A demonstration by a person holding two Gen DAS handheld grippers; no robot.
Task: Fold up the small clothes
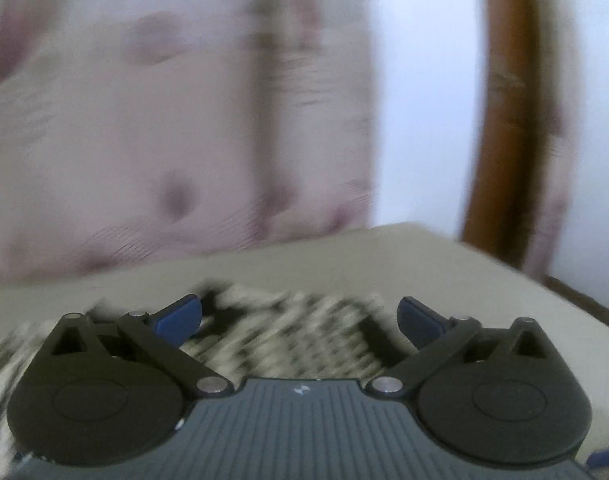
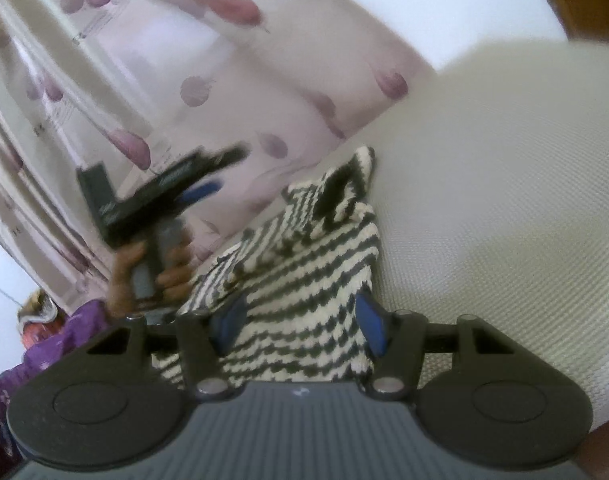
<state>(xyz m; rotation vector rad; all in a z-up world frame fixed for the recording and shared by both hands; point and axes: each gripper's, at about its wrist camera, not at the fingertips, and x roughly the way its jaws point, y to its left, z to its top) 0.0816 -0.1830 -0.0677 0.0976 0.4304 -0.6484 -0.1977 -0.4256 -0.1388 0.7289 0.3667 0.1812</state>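
A small knitted garment with black and cream stripes lies partly folded on a cream surface; one end stands bunched up. My right gripper is open just above its near part, blue pads on either side, empty. My left gripper is open and empty, held above the garment, which is blurred below it. In the right wrist view the left gripper is raised in a hand to the left of the garment.
A pink patterned curtain hangs behind the surface. A brown wooden frame stands at the right against a white wall. The person's purple sleeve is at the lower left.
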